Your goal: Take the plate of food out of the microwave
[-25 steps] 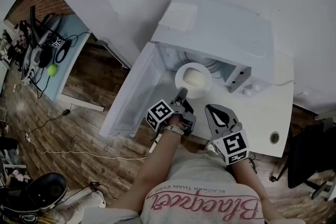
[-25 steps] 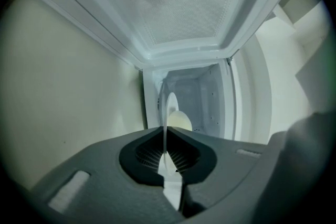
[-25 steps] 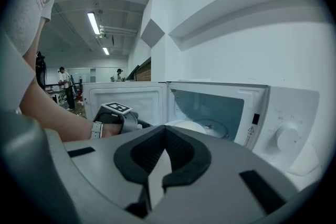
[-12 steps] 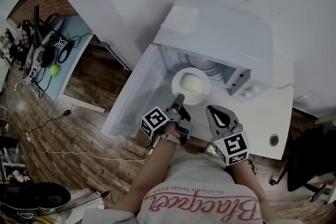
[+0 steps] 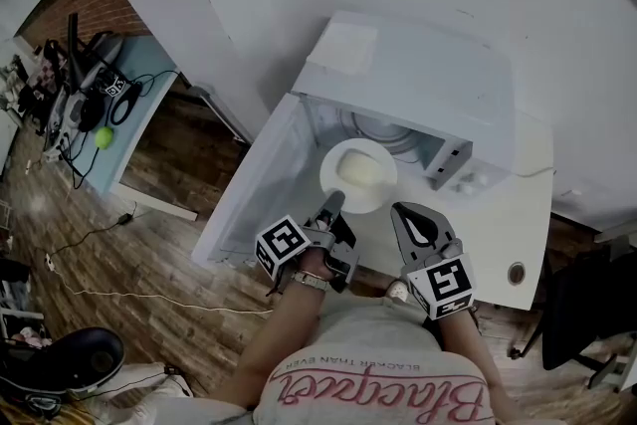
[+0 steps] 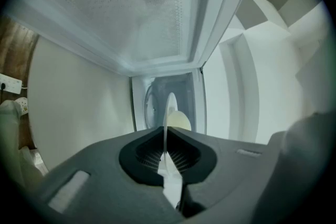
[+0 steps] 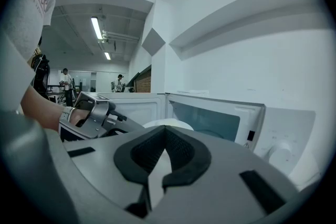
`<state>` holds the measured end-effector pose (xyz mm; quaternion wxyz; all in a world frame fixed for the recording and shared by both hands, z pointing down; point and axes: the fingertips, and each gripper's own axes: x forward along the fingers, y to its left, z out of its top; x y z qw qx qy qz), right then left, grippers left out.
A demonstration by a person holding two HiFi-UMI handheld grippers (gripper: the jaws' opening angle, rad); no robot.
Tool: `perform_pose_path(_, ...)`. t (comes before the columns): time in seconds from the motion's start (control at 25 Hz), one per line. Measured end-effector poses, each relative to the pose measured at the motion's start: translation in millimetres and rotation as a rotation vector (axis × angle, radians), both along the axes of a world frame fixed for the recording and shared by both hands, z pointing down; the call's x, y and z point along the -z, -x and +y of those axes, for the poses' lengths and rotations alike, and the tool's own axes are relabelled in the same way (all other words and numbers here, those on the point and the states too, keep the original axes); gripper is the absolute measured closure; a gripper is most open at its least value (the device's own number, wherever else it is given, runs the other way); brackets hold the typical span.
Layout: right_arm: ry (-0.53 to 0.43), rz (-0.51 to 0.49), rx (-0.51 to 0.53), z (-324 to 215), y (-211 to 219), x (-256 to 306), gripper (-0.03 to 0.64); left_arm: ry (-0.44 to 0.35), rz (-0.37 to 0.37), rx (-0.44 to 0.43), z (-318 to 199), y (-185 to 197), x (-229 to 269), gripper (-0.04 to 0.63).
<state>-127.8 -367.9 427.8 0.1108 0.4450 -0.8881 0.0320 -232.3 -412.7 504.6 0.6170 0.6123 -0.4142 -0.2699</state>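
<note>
A white plate (image 5: pixel 360 176) with a pale yellow mound of food (image 5: pixel 363 171) sits at the mouth of the white microwave (image 5: pixel 418 80), whose door (image 5: pixel 254 194) hangs open to the left. My left gripper (image 5: pixel 329 207) is shut on the plate's near rim. In the left gripper view the plate (image 6: pixel 170 107) shows edge-on between the pads, with the food (image 6: pixel 179 120) beyond them. My right gripper (image 5: pixel 400 210) hovers just right of the plate, shut and holding nothing. In the right gripper view the plate (image 7: pixel 168 124) and the left gripper (image 7: pixel 94 113) lie ahead of it.
The microwave stands on a white counter (image 5: pixel 498 234) with a round cable hole (image 5: pixel 516 272). Its control knob (image 7: pixel 281 153) is on the right. A desk with cables and a green ball (image 5: pixel 100 136) stands at far left over wood floor. A black chair (image 5: pixel 587 304) is at the right.
The left gripper has drawn back toward the person with the plate, which slid from inside the cavity to its front edge. The right gripper has barely moved.
</note>
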Motion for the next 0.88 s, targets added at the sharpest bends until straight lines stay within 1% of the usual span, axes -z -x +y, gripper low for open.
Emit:
perform_pose_path(0.24, -0.032, -0.028, -0.034, -6, -8, 22, 0.612, -0.006, 0.006, -0.015, 3, -3, 27, 0.581)
perform_pose_path(0.56, -0.077, -0.042, -0.035, -9, -12, 46, 0.612, -0.026, 0.016, -0.048, 4, -5, 54, 0.581)
perform_pose_path(0.72, -0.078, -0.049, -0.053, -11, -16, 51, 0.612, -0.039, 0.023, -0.069, 8, -7, 68, 0.581)
perform_pose_path(0.88, -0.075, -0.042, -0.070, -13, -22, 53, 0.612, -0.073, 0.014, -0.100, 9, -12, 83, 0.581)
